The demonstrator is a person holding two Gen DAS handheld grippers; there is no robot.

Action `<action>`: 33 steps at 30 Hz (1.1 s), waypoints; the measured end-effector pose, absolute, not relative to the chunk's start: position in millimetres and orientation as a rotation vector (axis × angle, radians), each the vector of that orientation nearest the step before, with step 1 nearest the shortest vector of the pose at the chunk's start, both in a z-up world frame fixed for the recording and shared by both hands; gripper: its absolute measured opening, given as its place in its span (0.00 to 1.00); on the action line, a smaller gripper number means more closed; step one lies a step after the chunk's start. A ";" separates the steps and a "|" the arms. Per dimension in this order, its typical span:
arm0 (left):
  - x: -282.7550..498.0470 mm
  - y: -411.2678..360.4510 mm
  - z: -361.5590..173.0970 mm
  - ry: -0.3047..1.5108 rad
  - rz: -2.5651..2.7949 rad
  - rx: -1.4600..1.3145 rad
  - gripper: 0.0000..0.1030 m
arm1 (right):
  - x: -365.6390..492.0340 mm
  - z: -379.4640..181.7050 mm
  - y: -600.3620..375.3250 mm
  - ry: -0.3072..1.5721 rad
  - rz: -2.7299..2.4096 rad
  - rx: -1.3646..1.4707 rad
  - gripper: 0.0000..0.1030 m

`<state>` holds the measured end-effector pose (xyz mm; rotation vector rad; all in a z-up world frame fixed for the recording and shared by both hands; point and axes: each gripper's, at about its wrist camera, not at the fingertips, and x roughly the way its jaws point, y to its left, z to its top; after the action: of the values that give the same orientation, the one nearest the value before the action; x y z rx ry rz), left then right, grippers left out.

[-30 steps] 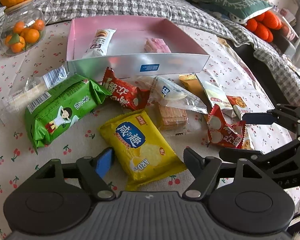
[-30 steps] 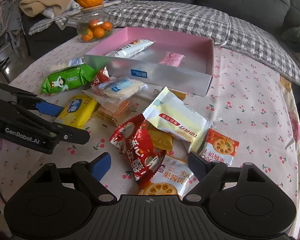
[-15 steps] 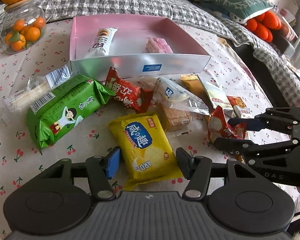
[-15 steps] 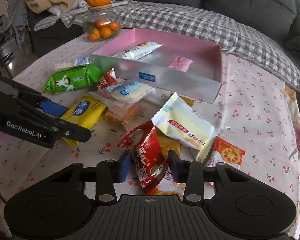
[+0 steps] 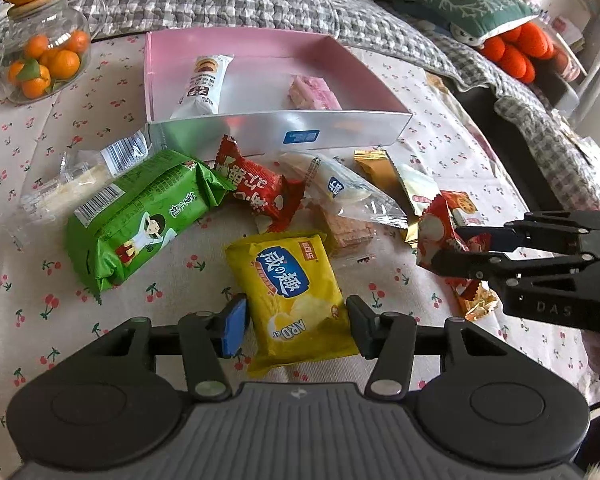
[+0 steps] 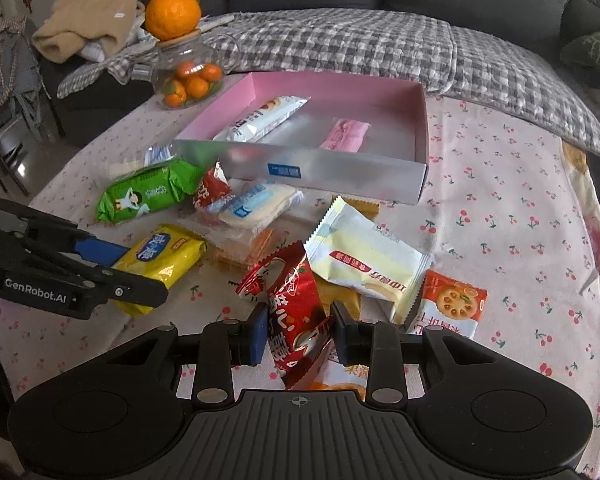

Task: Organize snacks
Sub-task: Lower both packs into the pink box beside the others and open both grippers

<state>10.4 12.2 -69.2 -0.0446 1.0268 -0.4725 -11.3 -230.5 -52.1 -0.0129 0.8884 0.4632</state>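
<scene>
only 2 snacks lay inside the pink box (image 5: 236,46): a white bar pack (image 5: 202,84) and a pink wafer pack (image 5: 314,94). the rest were spread on the desk (image 6: 500,208) in front of it. the left gripper (image 5: 294,326) was closing its fingers around the yellow cracker pack (image 5: 292,296), pads about touching. the right gripper (image 6: 300,334) was closing its fingers onto a red snack pack (image 6: 294,312).

The red snack pack (image 6: 296,312) hides much of the orange biscuit packet (image 6: 452,304) beneath; the wafer pack (image 5: 346,232) lies mostly buried under a clear wrapper (image 5: 340,192), its label unreadable
</scene>
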 end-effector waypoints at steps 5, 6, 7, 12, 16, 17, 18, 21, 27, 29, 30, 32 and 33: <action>9.2 17.7 -64.2 1.031 -0.485 -0.063 0.47 | -10.1 -44.7 -232.0 0.887 0.456 0.021 0.31; 8.8 18.9 -62.8 1.030 -0.489 -0.066 0.47 | -9.3 -43.3 -233.0 0.889 0.453 0.033 0.31; 8.5 20.3 -61.4 1.028 -0.493 -0.071 0.47 | -8.5 -41.7 -234.0 0.888 0.449 0.041 0.31; 6.8 30.2 -53.7 1.023 -0.501 -0.099 0.47 | -3.8 -33.8 -236.6 0.881 0.432 0.077 0.31; 7.5 36.3 -45.1 1.003 -0.507 -0.127 0.47 | 1.4 -24.2 -238.1 0.860 0.419 0.106 0.31; 7.9 37.3 -42.2 0.995 -0.509 -0.134 0.47 | 2.7 -22.4 -238.6 0.856 0.417 0.114 0.31; 8.1 38.3 -39.4 0.986 -0.510 -0.140 0.47 | 4.7 -19.9 -239.1 0.851 0.415 0.124 0.31; 9.9 39.2 -31.4 0.959 -0.514 -0.152 0.47 | 12.2 -14.4 -240.7 0.842 0.399 0.154 0.31; 19.3 41.0 -22.1 0.928 -0.500 -0.183 0.47 | 31.7 -6.6 -245.2 0.828 0.359 0.209 0.31; 24.6 41.3 -19.3 0.915 -0.492 -0.195 0.47 | 38.2 -6.2 -248.0 0.829 0.347 0.235 0.31; 26.9 42.0 -17.8 0.908 -0.489 -0.200 0.47 | 41.0 -6.1 -249.3 0.829 0.340 0.246 0.31; 32.7 42.5 -15.3 0.893 -0.478 -0.210 0.47 | 47.3 -5.4 -251.6 0.826 0.327 0.268 0.31; 35.7 42.6 -14.6 0.888 -0.474 -0.215 0.47 | 50.8 -5.2 -252.7 0.825 0.320 0.278 0.31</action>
<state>35.7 42.6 -14.6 -0.2154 0.8883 -0.4740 50.8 -252.7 -5.2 0.2783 0.8249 0.3205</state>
